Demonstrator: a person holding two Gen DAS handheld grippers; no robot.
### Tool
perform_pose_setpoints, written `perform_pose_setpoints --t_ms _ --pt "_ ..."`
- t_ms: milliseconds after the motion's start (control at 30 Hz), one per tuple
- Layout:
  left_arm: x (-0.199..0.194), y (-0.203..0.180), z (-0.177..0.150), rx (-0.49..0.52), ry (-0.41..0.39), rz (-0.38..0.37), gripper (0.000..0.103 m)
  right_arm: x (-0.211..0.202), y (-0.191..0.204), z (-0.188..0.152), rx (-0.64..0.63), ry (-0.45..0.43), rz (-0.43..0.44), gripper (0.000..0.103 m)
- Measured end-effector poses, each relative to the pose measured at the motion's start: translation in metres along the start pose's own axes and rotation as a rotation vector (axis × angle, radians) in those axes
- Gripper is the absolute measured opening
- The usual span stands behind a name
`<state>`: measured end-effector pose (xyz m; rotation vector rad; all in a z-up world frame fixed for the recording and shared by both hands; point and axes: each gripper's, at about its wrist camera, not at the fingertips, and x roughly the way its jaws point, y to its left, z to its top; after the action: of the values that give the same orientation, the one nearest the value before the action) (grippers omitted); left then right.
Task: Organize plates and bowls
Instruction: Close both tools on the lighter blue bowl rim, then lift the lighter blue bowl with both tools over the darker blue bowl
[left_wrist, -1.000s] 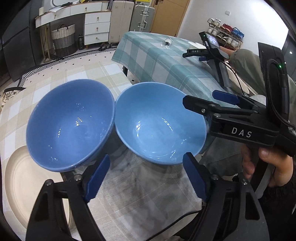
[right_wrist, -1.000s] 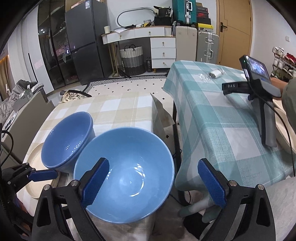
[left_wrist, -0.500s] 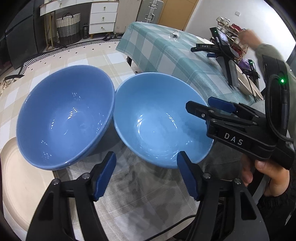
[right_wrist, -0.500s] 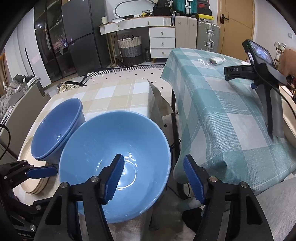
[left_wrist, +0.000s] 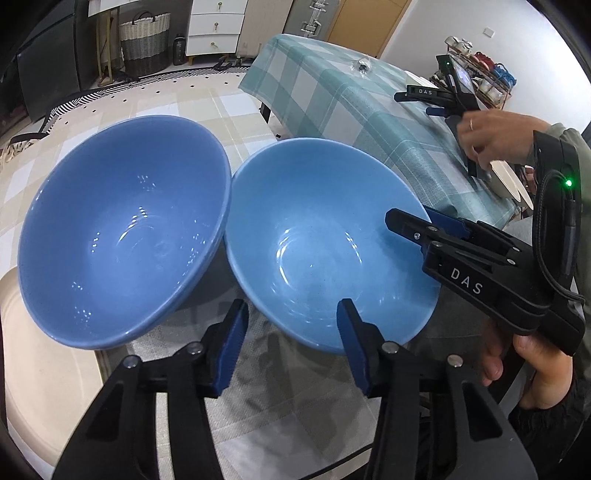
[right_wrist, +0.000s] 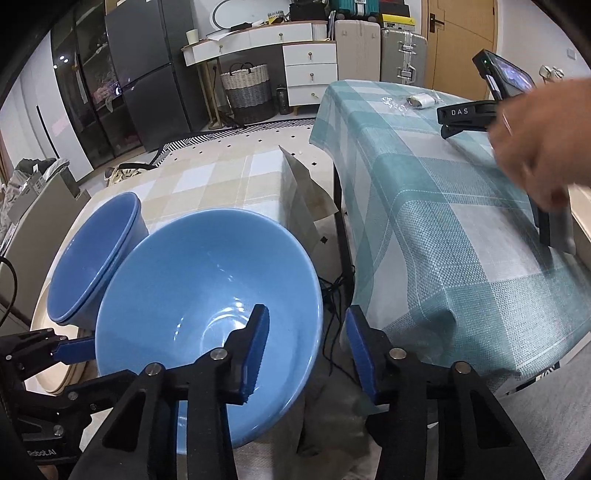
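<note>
Two blue bowls stand side by side, rims touching, on a table with a beige check cloth. The darker bowl (left_wrist: 122, 240) is on the left and rests on a cream plate (left_wrist: 40, 373). The lighter bowl (left_wrist: 325, 240) is on the right, also in the right wrist view (right_wrist: 207, 295). My left gripper (left_wrist: 290, 339) is open, its fingers straddling the gap between the bowls at their near rims. My right gripper (right_wrist: 306, 347) is open, its fingers astride the lighter bowl's right rim, one inside and one outside. It shows in the left wrist view (left_wrist: 424, 225).
A second table with a teal check cloth (right_wrist: 443, 206) stands to the right. Another person's hand (right_wrist: 535, 147) reaches over it by a spare gripper with a phone (right_wrist: 491, 96). Cream plates (left_wrist: 509, 181) sit at its far side. Cabinets, basket and suitcases line the back wall.
Both grippers have narrowed their jaws and moved forward. The right one now straddles the lighter bowl's rim. The other person's hand has come in over the teal table.
</note>
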<state>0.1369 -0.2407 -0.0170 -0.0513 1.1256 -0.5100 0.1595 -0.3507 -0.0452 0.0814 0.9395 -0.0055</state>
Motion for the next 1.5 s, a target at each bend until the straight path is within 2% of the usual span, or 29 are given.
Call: perform_pose_setpoints --t_ms 67,367,1500 --pt "0.001 0.0 0.0 0.003 0.002 -0.002 0.042 0.001 0.0 0.0 -0.002 0.003 -0.001 0.036" --pt "0.001 0.0 0.003 0.012 -0.01 0.009 0.034 0.001 0.005 -0.002 -0.024 0.001 -0.01 0.02" --pt "-0.006 -0.01 0.003 0.067 -0.036 0.029 0.033 -0.019 0.003 -0.004 -0.024 -0.037 -0.035 0.019"
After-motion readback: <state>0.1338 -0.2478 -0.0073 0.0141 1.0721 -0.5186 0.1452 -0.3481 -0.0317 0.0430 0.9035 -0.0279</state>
